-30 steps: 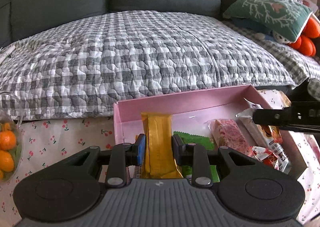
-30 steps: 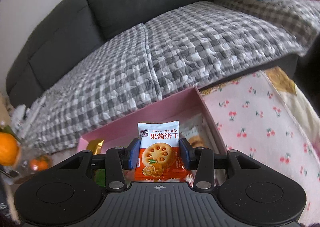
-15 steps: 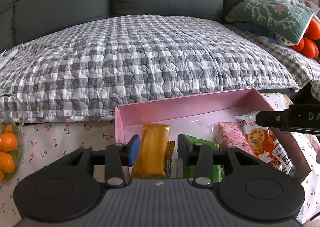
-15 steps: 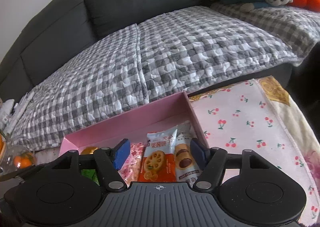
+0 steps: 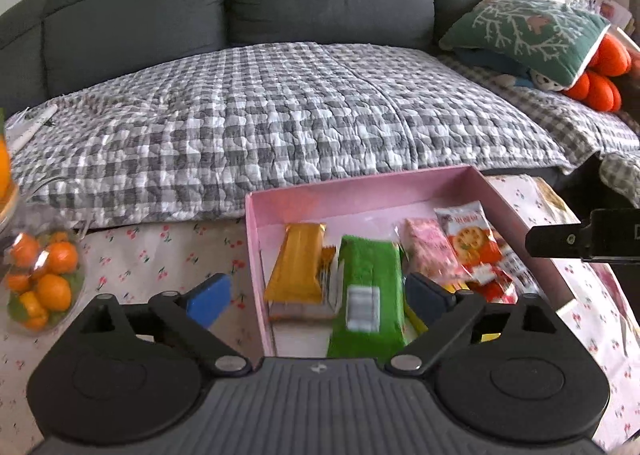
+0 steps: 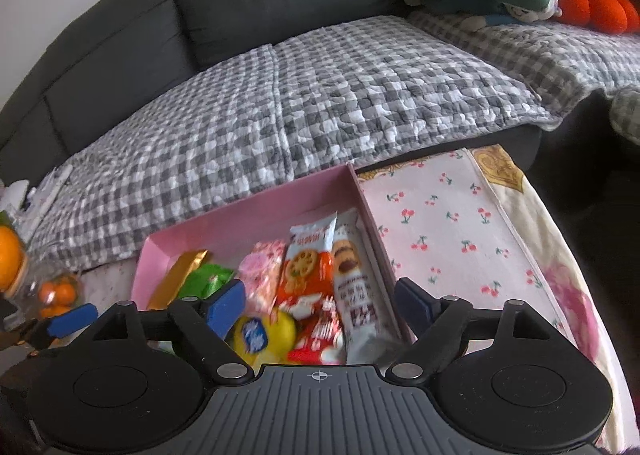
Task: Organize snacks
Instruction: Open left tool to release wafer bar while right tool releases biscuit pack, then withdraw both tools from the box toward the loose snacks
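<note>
Since a second ago both snack packets have been let go — the gold bar (image 5: 297,269) and the orange biscuit packet (image 6: 306,269) now lie flat in the pink box (image 5: 360,191) on the cherry-print bench (image 6: 440,215). Left tongs (image 5: 318,297) and right tongs (image 6: 320,303) are seen spreading wide above the box, nothing being pinched. A green packet (image 5: 370,279) is seen beside the gold bar, and a tub of small oranges (image 5: 42,279) stands well apart at the left.

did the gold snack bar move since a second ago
Yes. The gold snack bar, then between the left gripper's pads, now lies free near the pink box's left wall.
</note>
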### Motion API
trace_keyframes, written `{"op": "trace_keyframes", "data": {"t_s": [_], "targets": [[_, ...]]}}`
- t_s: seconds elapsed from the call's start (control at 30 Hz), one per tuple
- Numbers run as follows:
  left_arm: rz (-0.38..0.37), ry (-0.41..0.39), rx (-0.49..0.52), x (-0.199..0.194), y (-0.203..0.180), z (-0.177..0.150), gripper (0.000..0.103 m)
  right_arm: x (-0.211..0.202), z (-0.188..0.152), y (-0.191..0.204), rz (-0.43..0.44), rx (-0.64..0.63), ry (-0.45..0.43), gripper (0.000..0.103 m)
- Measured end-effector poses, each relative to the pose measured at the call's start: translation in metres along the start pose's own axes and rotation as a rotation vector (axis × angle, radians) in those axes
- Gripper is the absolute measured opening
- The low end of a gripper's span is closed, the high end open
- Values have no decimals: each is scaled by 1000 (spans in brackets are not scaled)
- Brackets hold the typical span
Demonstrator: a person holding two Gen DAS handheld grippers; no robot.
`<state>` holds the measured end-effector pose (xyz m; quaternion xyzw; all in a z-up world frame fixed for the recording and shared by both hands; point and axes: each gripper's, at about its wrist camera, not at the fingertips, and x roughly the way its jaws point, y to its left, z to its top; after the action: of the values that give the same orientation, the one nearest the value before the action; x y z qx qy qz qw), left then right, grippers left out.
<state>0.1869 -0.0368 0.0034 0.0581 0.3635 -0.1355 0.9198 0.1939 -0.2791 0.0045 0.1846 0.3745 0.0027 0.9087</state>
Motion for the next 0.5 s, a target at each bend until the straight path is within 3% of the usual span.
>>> {"op": "trace_keyframes", "data": {"t_s": [0.5], "targets": [[38, 38, -43, -51, 14, -37, 102, -59, -48, 24, -14, -89, 46, 90]]}}
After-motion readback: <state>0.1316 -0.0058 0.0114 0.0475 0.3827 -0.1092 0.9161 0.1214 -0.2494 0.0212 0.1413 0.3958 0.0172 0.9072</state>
